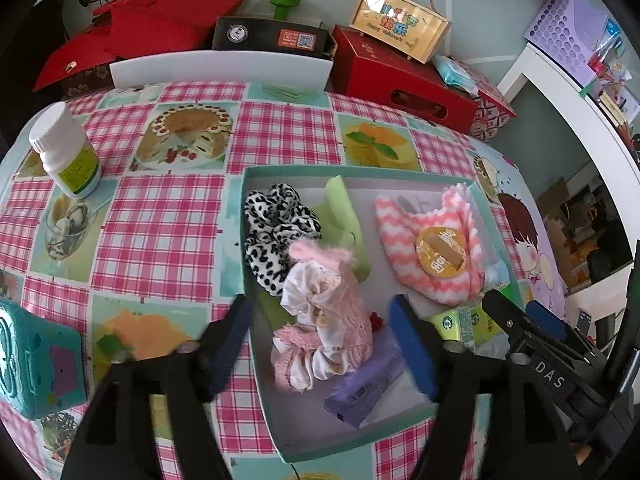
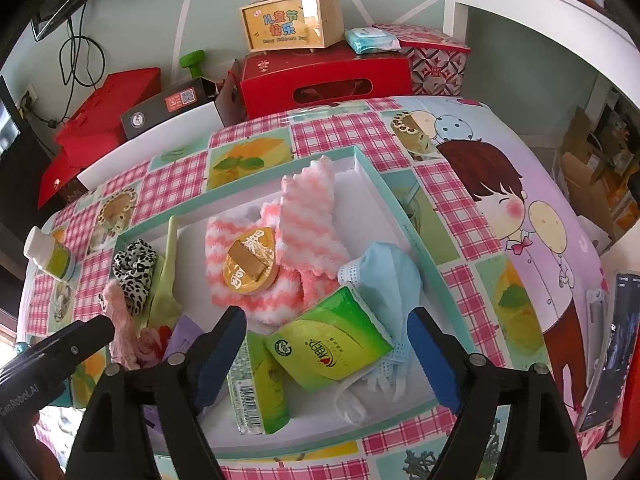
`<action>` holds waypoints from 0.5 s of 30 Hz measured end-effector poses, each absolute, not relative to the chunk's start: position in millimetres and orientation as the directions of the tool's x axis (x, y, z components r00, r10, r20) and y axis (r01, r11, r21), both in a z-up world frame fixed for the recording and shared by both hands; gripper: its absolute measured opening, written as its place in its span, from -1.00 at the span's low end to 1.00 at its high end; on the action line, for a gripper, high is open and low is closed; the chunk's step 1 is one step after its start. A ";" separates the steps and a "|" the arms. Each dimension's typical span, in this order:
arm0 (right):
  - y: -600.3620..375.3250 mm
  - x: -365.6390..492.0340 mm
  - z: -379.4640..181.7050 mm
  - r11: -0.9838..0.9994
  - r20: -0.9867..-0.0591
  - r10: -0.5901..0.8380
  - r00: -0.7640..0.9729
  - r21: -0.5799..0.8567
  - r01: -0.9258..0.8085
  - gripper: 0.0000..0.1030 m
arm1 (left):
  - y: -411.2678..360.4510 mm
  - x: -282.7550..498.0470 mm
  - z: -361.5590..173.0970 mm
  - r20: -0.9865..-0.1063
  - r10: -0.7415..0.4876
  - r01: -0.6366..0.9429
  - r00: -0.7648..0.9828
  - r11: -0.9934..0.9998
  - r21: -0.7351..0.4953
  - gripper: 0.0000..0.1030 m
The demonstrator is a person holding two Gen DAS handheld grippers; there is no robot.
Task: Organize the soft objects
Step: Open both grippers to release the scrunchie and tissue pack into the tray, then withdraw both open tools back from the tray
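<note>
Scrunchies [image 1: 320, 316] crowded against purple packet [image 1: 364, 388]

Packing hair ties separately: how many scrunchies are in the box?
2. A leopard-print scrunchie lies at the box's far left; a pink-and-white scrunchie lies nearer, between the left gripper's fingers. Others may hide underneath.

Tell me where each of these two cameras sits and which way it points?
Left wrist: rides the left tongs, looking down at the pink frilly cloth in the box; the right tongs show at its right edge.
Right wrist: rides the right tongs, over the green tissue packs; the left tongs poke in at left.
Shared: striped towel, leopard scrunchie, white bottle.
</note>
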State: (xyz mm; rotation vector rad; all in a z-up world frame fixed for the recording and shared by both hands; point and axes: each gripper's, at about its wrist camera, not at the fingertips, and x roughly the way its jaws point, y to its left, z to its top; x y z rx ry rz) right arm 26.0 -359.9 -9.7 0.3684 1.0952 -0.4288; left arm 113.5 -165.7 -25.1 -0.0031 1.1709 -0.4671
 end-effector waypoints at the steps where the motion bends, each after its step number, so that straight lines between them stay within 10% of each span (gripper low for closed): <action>1: -360.1 26.0 -10.1 0.858 -0.907 -0.152 0.392 0.076 0.508 0.76 | -164.6 113.9 -25.2 -0.884 -0.344 0.344 0.318 0.910 -0.231 0.69; 3: -360.9 25.3 -11.0 0.854 -0.906 -0.148 0.397 0.086 0.512 1.00 | -163.0 114.4 -25.9 -0.886 -0.300 0.328 0.353 0.927 -0.183 0.75; 15: -357.3 27.9 -13.2 0.861 -0.911 -0.143 0.386 0.077 0.502 1.00 | -154.4 120.0 -28.3 -0.890 -0.250 0.283 0.383 0.948 -0.144 0.78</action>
